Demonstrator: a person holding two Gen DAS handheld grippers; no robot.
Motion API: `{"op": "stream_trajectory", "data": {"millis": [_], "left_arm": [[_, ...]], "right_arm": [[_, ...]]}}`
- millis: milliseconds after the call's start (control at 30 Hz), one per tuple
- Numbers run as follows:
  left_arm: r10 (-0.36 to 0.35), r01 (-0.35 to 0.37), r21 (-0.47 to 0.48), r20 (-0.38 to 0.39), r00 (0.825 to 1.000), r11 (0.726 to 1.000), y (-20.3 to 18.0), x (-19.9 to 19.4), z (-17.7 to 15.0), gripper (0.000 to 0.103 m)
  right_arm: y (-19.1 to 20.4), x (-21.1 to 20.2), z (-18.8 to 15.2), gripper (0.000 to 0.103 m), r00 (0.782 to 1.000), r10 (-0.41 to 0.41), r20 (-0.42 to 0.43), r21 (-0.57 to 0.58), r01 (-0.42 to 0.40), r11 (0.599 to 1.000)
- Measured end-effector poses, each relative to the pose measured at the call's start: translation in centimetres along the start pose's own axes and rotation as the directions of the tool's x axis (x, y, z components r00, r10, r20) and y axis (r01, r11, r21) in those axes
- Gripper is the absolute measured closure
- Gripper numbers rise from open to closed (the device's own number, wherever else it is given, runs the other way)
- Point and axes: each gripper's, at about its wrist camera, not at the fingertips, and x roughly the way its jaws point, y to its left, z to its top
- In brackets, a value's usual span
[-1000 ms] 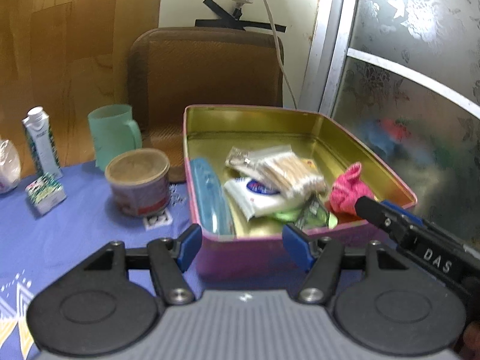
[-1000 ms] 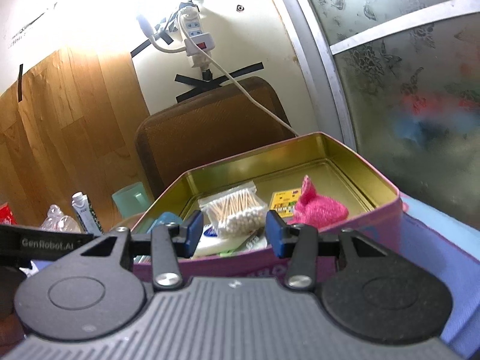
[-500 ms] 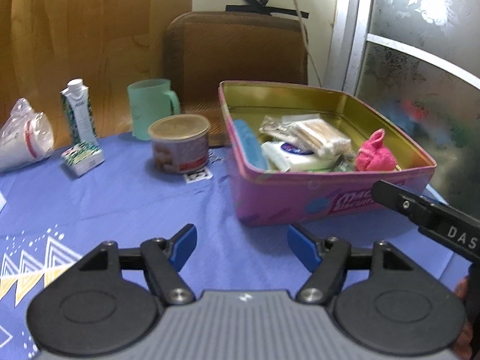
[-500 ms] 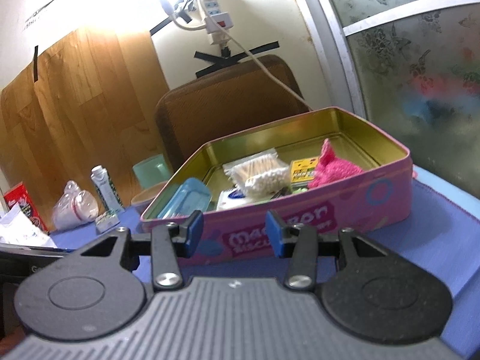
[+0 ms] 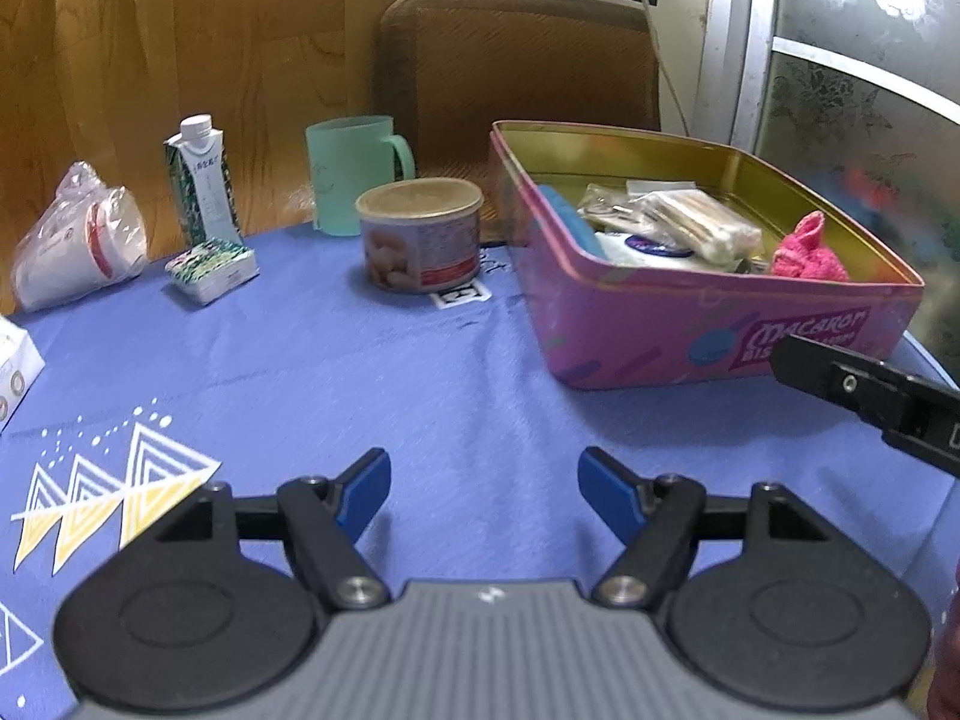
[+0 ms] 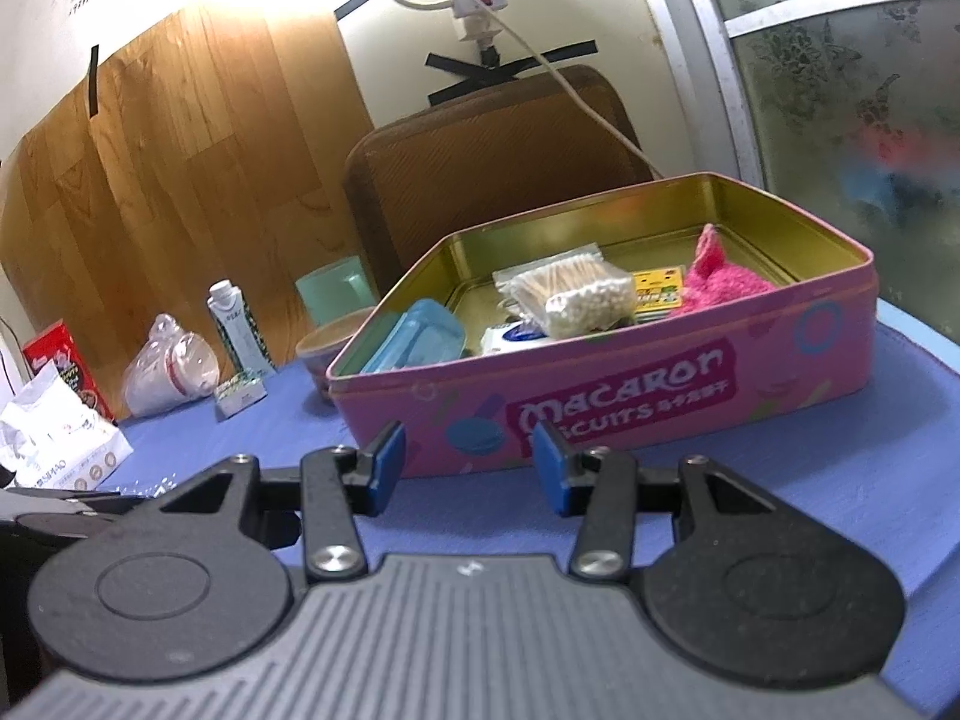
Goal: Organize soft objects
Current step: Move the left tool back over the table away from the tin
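A pink biscuit tin (image 5: 708, 324) (image 6: 630, 396) stands open on the blue tablecloth. Inside lie a pink fluffy cloth (image 5: 807, 249) (image 6: 717, 282), a bag of cotton swabs (image 5: 690, 219) (image 6: 570, 291), a blue plastic case (image 6: 417, 339) and a white tissue pack (image 6: 516, 336). My left gripper (image 5: 483, 492) is open and empty, low over the cloth, well short of the tin. My right gripper (image 6: 465, 465) is open and empty just in front of the tin; its body (image 5: 870, 396) shows in the left wrist view.
Left of the tin stand a round can (image 5: 420, 234), a green mug (image 5: 351, 171), a milk carton (image 5: 204, 180), a small box (image 5: 210, 267) and bagged cups (image 5: 78, 246). A brown chair back (image 5: 516, 60) and frosted glass (image 5: 864, 90) are behind.
Both grippers have pulled back from the tin toward the near side of the table, staying open and empty. The tin and its contents have not moved.
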Motion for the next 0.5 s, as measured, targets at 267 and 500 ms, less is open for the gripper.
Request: {"op": "stream_trajectory", "data": {"millis": [267, 500], "left_arm": [[0.002, -0.002, -0.009, -0.015, 1.000, 1.000, 0.72, 0.61, -0.50, 0.031], [0.019, -0.019, -0.004, -0.009, 1.000, 1.000, 1.10, 0.82, -0.82, 0.028]], "right_arm": [[0.64, 0.21, -0.48, 0.053, 1.000, -0.001, -0.020, -0.010, 0.001, 1.000], [1.07, 0.58, -0.92, 0.050, 0.999, -0.003, -0.043, -0.012, 0.003, 1.000]]}}
